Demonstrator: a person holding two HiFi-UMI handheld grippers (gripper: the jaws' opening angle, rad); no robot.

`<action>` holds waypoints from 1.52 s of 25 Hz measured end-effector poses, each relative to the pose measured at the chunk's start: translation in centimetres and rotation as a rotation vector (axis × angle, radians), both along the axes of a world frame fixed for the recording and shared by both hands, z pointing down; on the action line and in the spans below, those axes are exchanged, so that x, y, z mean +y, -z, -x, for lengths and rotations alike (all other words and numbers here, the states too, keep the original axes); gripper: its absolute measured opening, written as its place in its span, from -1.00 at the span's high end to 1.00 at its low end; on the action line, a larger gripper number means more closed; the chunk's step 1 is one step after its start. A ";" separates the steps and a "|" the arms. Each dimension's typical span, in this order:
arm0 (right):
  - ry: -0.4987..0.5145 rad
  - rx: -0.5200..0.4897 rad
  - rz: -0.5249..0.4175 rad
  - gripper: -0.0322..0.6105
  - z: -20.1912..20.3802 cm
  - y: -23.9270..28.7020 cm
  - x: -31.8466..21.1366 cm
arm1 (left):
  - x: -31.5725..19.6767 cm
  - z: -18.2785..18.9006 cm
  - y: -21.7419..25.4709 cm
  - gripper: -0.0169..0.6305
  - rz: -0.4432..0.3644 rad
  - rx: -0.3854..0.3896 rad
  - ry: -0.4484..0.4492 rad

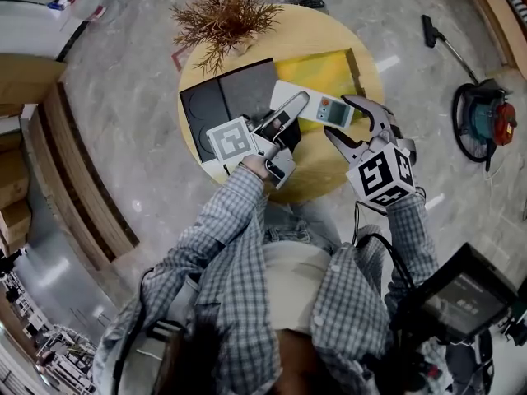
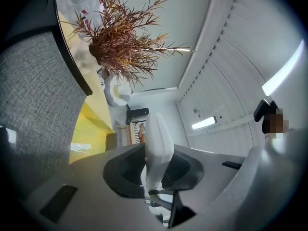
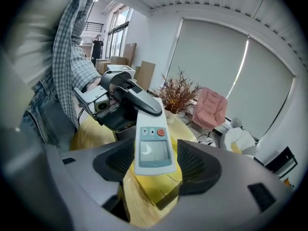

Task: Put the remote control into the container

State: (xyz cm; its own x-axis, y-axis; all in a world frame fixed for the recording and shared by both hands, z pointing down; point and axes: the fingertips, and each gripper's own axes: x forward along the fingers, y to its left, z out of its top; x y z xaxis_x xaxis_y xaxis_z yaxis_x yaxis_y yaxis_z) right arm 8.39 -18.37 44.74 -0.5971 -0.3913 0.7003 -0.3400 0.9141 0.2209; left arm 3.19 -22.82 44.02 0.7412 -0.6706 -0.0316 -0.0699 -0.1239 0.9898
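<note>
Round table (image 1: 306, 36): remote control (image 1: 319, 109) held over yellow container (image 1: 326, 71) by L hand-held gripper (image 1: 296, 105).

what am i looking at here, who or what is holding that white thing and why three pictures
No robot here: a person holds a two-jaw gripper in each hand. The head view looks down from a camera on their head; the other two views come from cameras riding on each gripper. On the round table sit a dried plant, a dark tray and a yellow box. The left gripper is clamped on a white remote, held above the table. The right gripper is open around the remote's screen end.
</note>
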 end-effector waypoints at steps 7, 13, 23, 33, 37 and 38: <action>0.043 0.021 0.074 0.08 0.6 -2.0 -0.3 | -0.3 0.4 -1.4 0.65 0.015 -0.038 -0.014; 0.058 0.051 0.110 0.08 0.7 -3.4 -0.3 | -0.2 0.3 -2.0 0.65 0.009 -0.057 -0.035; 0.077 0.115 0.097 0.08 0.8 -4.4 -0.6 | -0.4 0.4 -2.9 0.65 0.014 -0.048 -0.040; 0.044 0.101 0.086 0.08 0.8 -5.6 -1.3 | -1.3 0.2 -3.9 0.65 0.035 -0.017 -0.056; 0.036 0.096 0.101 0.08 0.7 -6.1 -1.0 | -1.1 0.2 -5.0 0.64 0.056 -0.071 -0.081; 0.035 0.093 0.106 0.08 0.7 -6.1 -1.0 | -1.1 0.2 -5.2 0.63 0.062 -0.076 -0.086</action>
